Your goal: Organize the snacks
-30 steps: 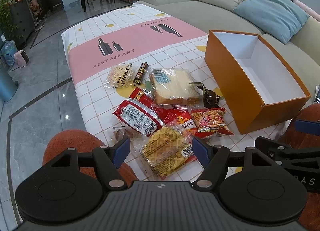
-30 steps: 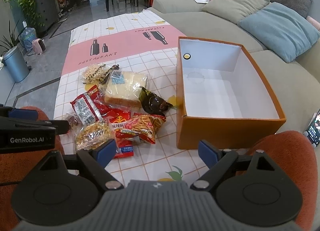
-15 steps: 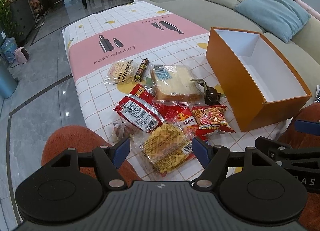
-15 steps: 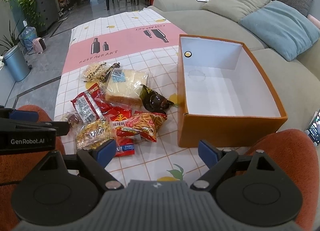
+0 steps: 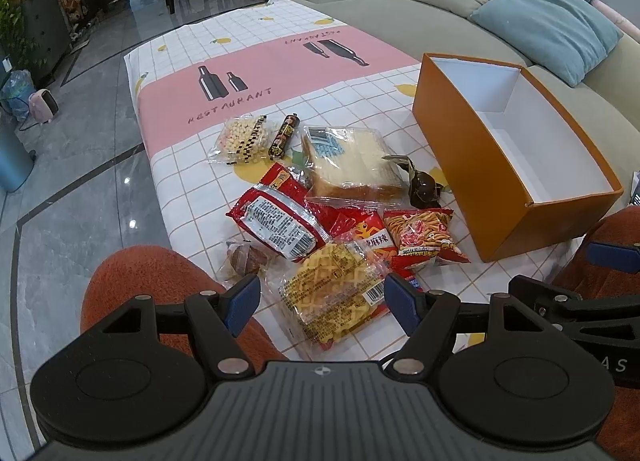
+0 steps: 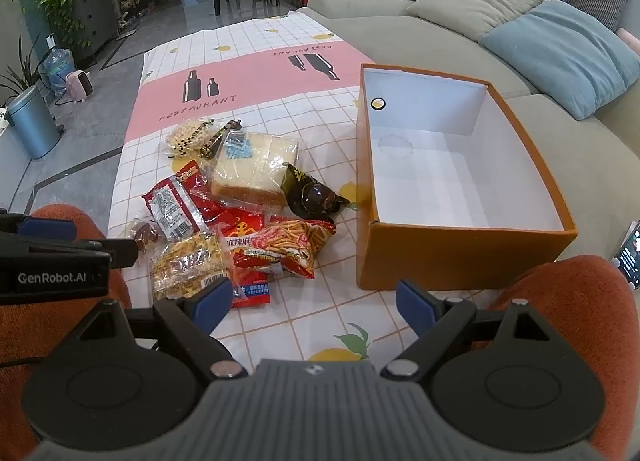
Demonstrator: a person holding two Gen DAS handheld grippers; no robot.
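Both grippers spread w/ nothing held, over tablecloth [image 5: 256, 73] beside sofa [image 6: 400, 29].

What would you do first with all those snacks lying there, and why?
Probably lower the open left gripper onto the waffle pack: it lies nearest, just ahead of the fingers, and the orange box stands empty beside the pile.

Illumination even and moderately bright, indoor; shadows soft beneath the box [image 6: 460, 257]; glare spots on the polished floor [image 5: 80, 197] and snack wrappers [image 5: 280, 227]; strong fisheye curvature, dark corner vignetting; focus sharp.
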